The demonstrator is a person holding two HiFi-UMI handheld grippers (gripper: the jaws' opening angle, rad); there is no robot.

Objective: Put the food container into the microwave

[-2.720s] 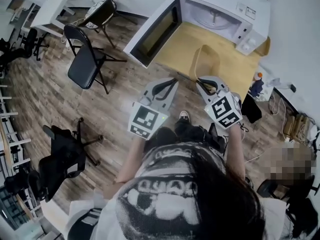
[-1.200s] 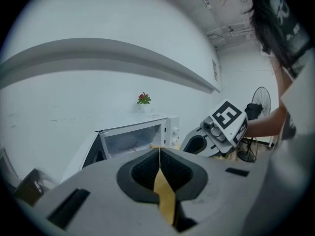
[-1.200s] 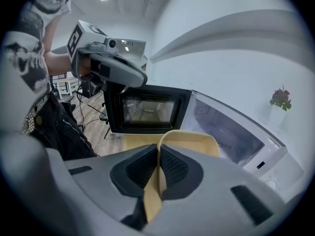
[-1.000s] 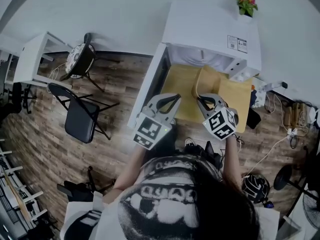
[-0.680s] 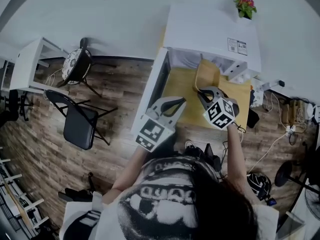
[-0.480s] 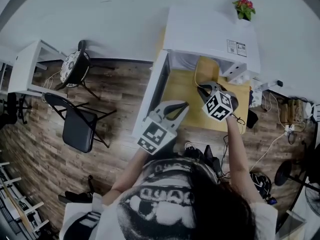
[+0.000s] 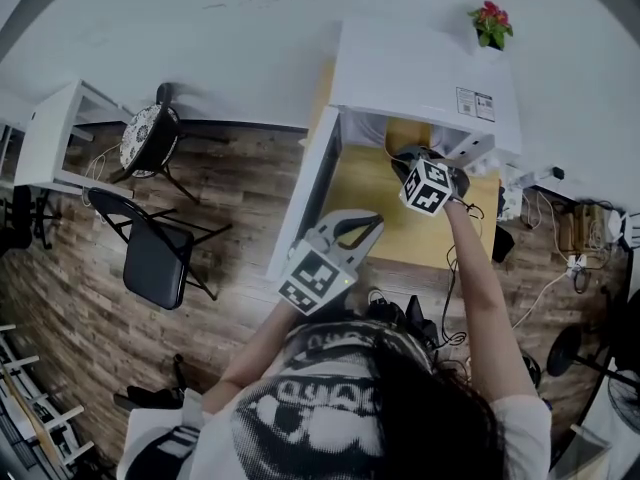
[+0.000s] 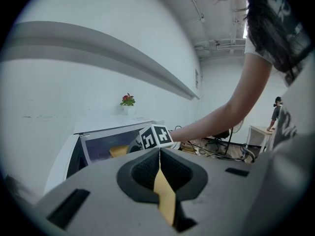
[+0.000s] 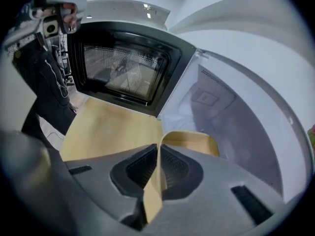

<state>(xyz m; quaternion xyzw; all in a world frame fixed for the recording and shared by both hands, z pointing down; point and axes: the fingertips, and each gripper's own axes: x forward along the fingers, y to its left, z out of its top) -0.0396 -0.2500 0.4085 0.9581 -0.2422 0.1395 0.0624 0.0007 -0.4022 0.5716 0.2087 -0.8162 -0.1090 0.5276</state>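
Right tongs (image 9: 158,150) are clamped on the near rim of the food container (image 9: 194,140), which is now at the mouth of the microwave (image 9: 231,107); left tongs (image 8: 159,154), jaws together, hang back over the bench (image 9: 108,129). Gripped by one thin wall, the container could sag, tilt or snag on the cavity sill. A second earlier it was still out above the bench

Your right gripper (image 7: 408,160) at the microwave's (image 7: 420,68) mouth
Your right arm stretches far, its gripper against the tan food container (image 7: 404,133) in the white oven's opening; your left gripper (image 7: 370,226) hangs nearer, over the yellow table (image 7: 425,236), just right of the swung-out door (image 7: 305,193).
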